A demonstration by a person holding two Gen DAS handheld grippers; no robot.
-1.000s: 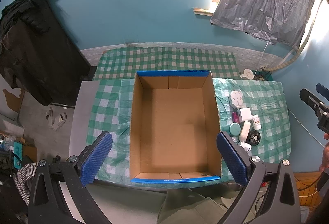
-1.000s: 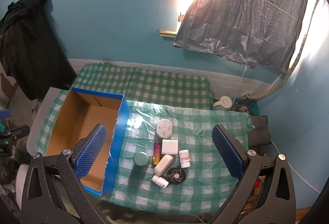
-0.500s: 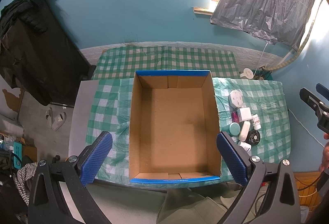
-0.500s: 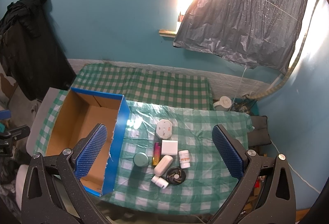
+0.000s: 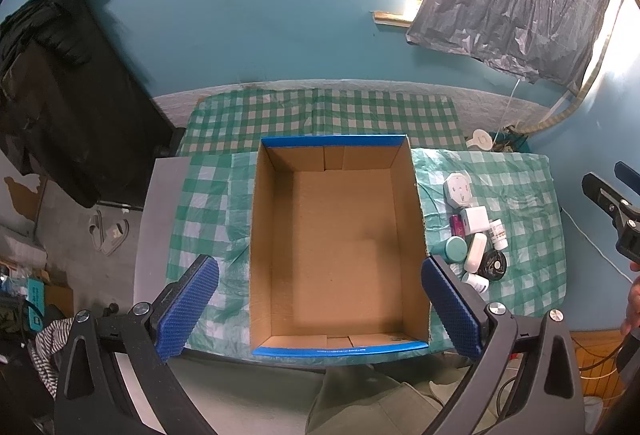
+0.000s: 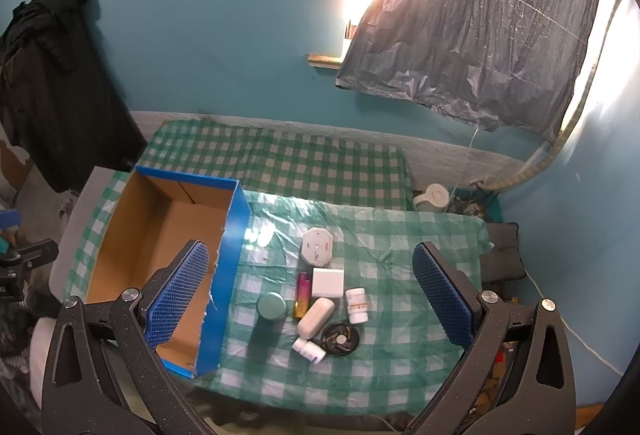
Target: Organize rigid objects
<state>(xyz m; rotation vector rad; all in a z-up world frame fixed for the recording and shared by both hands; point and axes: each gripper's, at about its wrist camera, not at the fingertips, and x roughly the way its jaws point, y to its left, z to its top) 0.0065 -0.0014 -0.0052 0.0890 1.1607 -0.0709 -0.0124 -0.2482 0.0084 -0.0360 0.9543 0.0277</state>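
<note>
An empty blue-edged cardboard box [image 5: 338,349] [image 6: 232,255] stands on a green checked table. Right of it lies a cluster of small items: a white octagonal device [image 6: 317,246], a white cube [image 6: 328,282], a teal jar [image 6: 272,306], a pink and yellow lighter [image 6: 303,294], a white oval case [image 6: 315,317], a white pill bottle [image 6: 356,305], a black round fan [image 6: 341,338] and a small white bottle [image 6: 309,350]. My left gripper [image 5: 320,311] is open and empty high above the box. My right gripper [image 6: 308,299] is open and empty high above the cluster.
The checked tablecloth [image 6: 400,315] covers the table; a second checked surface [image 5: 320,111] lies behind it against the blue wall. Dark clothes [image 5: 52,83] hang at the left. A white kettle [image 6: 432,197] sits at the far right. The floor lies below the table's front edge.
</note>
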